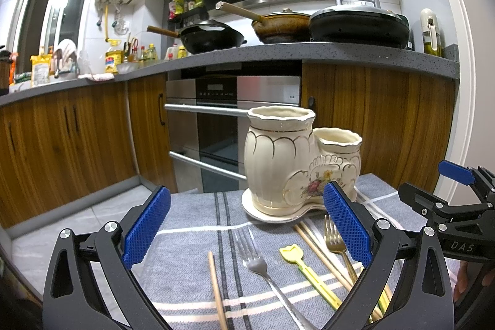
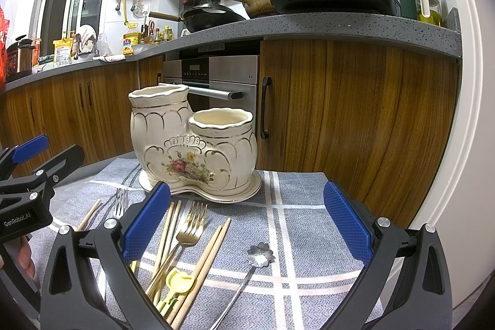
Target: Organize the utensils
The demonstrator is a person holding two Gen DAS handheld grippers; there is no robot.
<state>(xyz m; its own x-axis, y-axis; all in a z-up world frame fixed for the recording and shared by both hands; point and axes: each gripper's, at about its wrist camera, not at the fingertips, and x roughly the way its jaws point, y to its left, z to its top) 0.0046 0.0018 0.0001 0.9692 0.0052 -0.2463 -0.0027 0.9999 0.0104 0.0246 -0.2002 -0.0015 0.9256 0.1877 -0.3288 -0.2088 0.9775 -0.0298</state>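
Observation:
A cream ceramic utensil holder (image 1: pixel 287 166) (image 2: pixel 191 141) with two openings and a flower motif stands on its saucer at the far side of a grey checked cloth (image 1: pixel 191 225) (image 2: pixel 297 237). In front of it lie a silver fork (image 1: pixel 256 262) (image 2: pixel 121 200), a gold fork (image 1: pixel 335 240) (image 2: pixel 188 231), a yellow spoon (image 1: pixel 292 254) (image 2: pixel 179 280), wooden chopsticks (image 1: pixel 216 286) (image 2: pixel 210 255) and a flower-headed silver spoon (image 2: pixel 261 255). My left gripper (image 1: pixel 247 231) hovers open over the silver fork and yellow spoon. My right gripper (image 2: pixel 247 231) hovers open over the gold fork and flower spoon. Neither holds anything.
Behind the cloth are wooden cabinets (image 2: pixel 340 113) and a steel oven (image 1: pixel 222 119). Pans (image 1: pixel 355 23) crowd the grey counter (image 1: pixel 278 51) above. The other gripper shows at the right edge of the left wrist view and the left edge of the right wrist view.

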